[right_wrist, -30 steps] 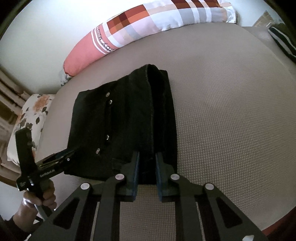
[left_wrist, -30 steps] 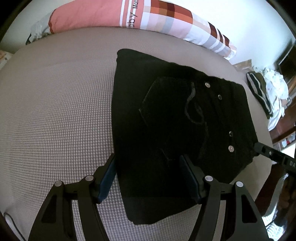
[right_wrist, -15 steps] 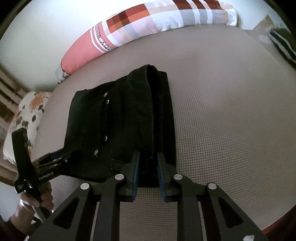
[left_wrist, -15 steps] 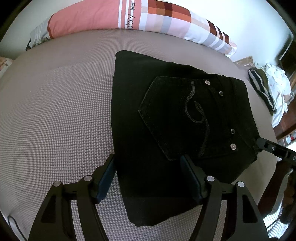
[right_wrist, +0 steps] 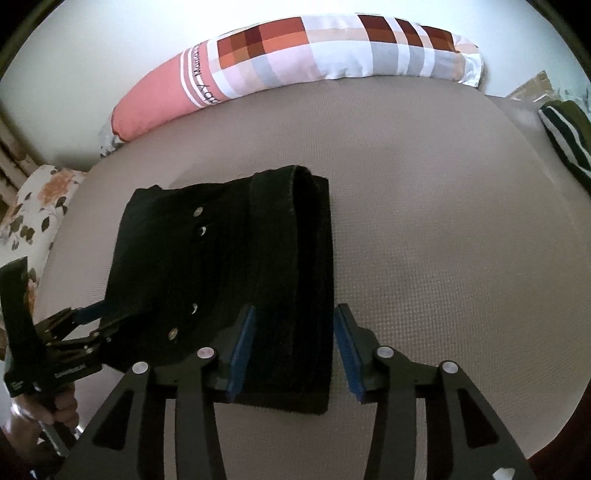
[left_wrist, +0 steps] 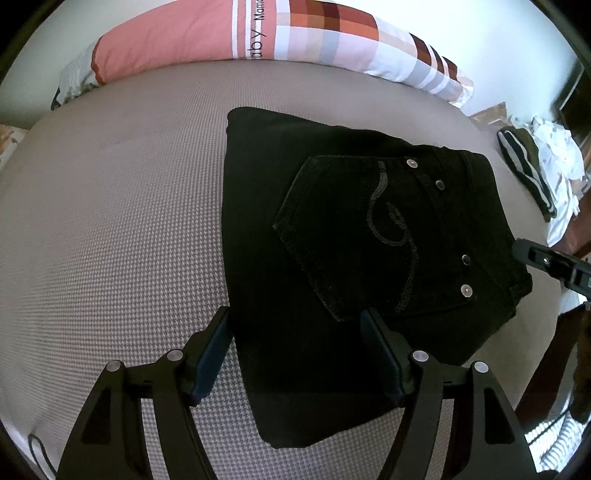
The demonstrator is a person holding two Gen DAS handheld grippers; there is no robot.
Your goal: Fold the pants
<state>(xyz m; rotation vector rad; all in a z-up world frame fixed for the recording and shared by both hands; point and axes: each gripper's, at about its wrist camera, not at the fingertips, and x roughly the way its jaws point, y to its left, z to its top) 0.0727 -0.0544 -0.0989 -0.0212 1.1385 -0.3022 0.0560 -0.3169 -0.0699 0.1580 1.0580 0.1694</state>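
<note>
The pants point(left_wrist: 351, 258) lie folded into a thick black bundle on the bed point(left_wrist: 110, 240), well short of the long pillow point(left_wrist: 258, 33) that runs along the wall. A back pocket with curled stitching and four metal rivets faces up.

Left gripper point(left_wrist: 299, 354): its jaws stand wide open, with nothing between them but the near edge of the pants. The left finger sits just off the pants' left edge over bare bed; the right finger sits over the cloth just below the pocket. Whether the pads touch the cloth cannot be told.

Right gripper point(right_wrist: 295, 343): its jaws are also open and hold nothing. They straddle the narrow, thick end of the bundle, where the folded layers stack up in a ridge. The left pad is against or over the cloth, and the right pad stands just clear of the bundle's right edge over the bed.

In the right wrist view the left gripper appears at the bundle's left corner, its fingertips at the cloth's edge, held by a hand point(right_wrist: 55, 410). A flowered cushion point(right_wrist: 33, 206) lies beyond the bed's edge on that side, and a pile of clothes point(left_wrist: 543, 173) lies at the bed's far side from it.
</note>
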